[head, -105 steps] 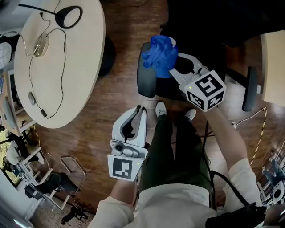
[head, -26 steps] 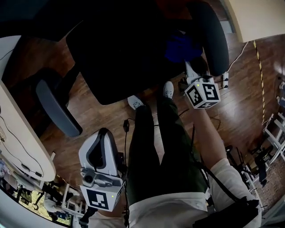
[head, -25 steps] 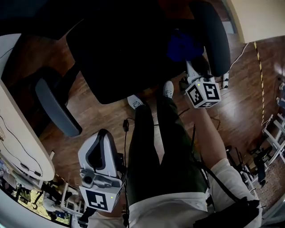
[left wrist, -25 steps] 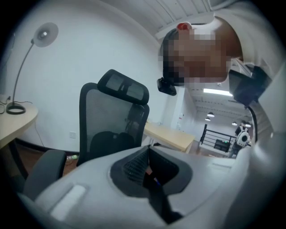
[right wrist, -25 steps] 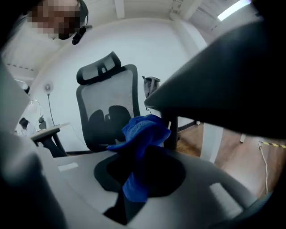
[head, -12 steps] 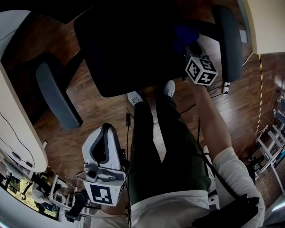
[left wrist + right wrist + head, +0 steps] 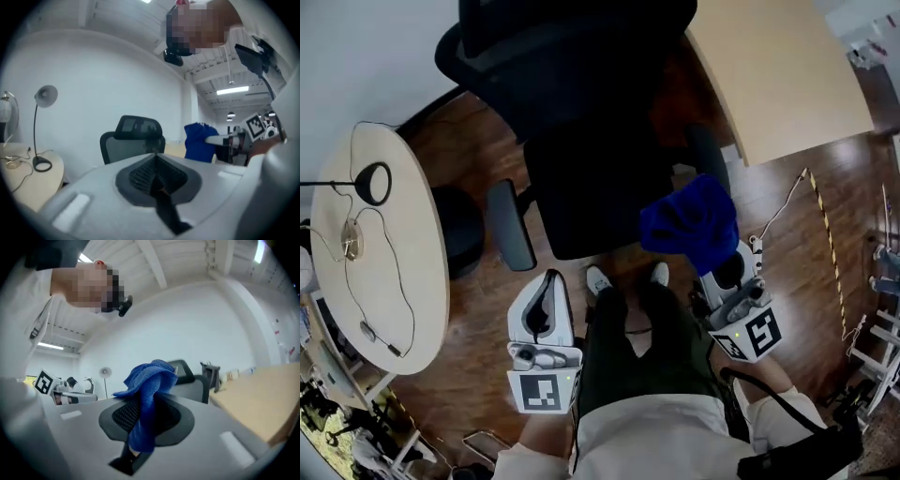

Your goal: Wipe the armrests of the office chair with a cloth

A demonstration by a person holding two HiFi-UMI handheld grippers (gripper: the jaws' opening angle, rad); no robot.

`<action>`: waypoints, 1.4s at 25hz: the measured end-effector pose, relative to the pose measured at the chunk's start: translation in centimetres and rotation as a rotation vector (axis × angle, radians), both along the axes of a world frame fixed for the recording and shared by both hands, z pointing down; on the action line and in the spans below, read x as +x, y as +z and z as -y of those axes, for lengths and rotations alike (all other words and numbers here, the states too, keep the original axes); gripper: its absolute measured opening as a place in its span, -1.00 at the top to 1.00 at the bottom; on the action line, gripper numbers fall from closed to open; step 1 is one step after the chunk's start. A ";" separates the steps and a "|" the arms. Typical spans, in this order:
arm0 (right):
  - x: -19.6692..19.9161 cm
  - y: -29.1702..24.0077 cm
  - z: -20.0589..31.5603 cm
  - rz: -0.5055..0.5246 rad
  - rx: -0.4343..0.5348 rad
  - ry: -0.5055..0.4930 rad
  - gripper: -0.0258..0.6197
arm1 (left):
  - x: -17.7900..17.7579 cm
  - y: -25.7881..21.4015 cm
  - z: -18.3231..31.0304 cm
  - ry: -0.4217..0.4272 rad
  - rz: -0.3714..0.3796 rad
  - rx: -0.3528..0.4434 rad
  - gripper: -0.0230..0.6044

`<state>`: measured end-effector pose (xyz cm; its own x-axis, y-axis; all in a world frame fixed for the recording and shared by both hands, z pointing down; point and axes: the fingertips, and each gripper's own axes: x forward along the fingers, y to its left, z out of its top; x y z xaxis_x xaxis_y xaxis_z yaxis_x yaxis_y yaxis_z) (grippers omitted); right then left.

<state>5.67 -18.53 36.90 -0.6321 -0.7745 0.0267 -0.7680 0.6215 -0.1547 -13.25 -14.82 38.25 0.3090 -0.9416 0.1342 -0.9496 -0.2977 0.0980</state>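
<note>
Our R gripper [image 7: 724, 274] is clamped on the blue cloth [image 7: 690, 223], which bunches up above the jaws. It's held in the air approx. over the front corner of the office chair [image 7: 591, 187] seat, near the armrest [image 7: 710, 155] beside the desk [image 7: 778, 75]. Our L gripper [image 7: 542, 314] has its jaws pressed together w/ nothing in them, near the other armrest [image 7: 509, 225].

Bare floor [image 7: 487, 314] lies open between the left gripper's [image 7: 548, 289] fingertips and left armrest [image 7: 508, 225] — round table [image 7: 403, 253] farther left; blue cloth [image 7: 689, 223] fills right gripper's [image 7: 720, 262] fingers.
</note>
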 end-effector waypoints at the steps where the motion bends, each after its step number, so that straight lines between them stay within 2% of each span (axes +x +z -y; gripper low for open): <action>1: 0.2 -3.1 -1.0 -0.001 0.047 0.006 0.70 | 0.0 -2.0 -0.7 0.006 -0.008 0.021 0.92; 4: 0.5 -9.8 -3.9 -0.003 0.165 0.008 0.70 | -0.1 -7.6 -2.8 0.005 -0.038 0.096 0.92; 6: 0.7 -12.6 -6.2 -0.017 0.216 -0.011 0.70 | 0.2 -10.6 -4.7 -0.007 -0.032 0.134 0.92; 11: 3.4 -16.3 -14.4 0.017 0.215 -0.046 0.70 | 4.1 -16.3 -12.6 0.010 -0.001 0.191 0.92; 13: 5.0 -17.9 -17.9 0.023 0.230 -0.072 0.70 | 6.0 -18.1 -16.0 0.000 -0.011 0.216 0.92; 18: 9.3 -19.6 -27.4 0.045 0.203 -0.120 0.70 | 11.7 -20.6 -25.2 0.010 -0.033 0.216 0.92; 22: 11.5 -21.9 -33.7 0.107 0.214 -0.149 0.70 | 14.1 -23.4 -31.7 0.000 -0.014 0.250 0.92; 28: 12.5 -24.2 -38.8 0.153 0.240 -0.143 0.70 | 14.3 -25.3 -36.5 -0.013 0.010 0.265 0.92; 32: 11.2 -25.7 -40.1 0.165 0.268 -0.150 0.70 | 13.3 -25.7 -36.9 0.023 -0.004 0.254 0.92; 35: 10.1 -25.6 -39.9 0.191 0.242 -0.133 0.70 | 12.2 -25.9 -36.8 0.052 -0.009 0.241 0.92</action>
<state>15.76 21.41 11.25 -0.7040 -0.6541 -0.2768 -0.6488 0.7508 -0.1239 -1.01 21.97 12.39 0.3577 -0.9289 -0.0958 -0.9319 -0.3616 0.0266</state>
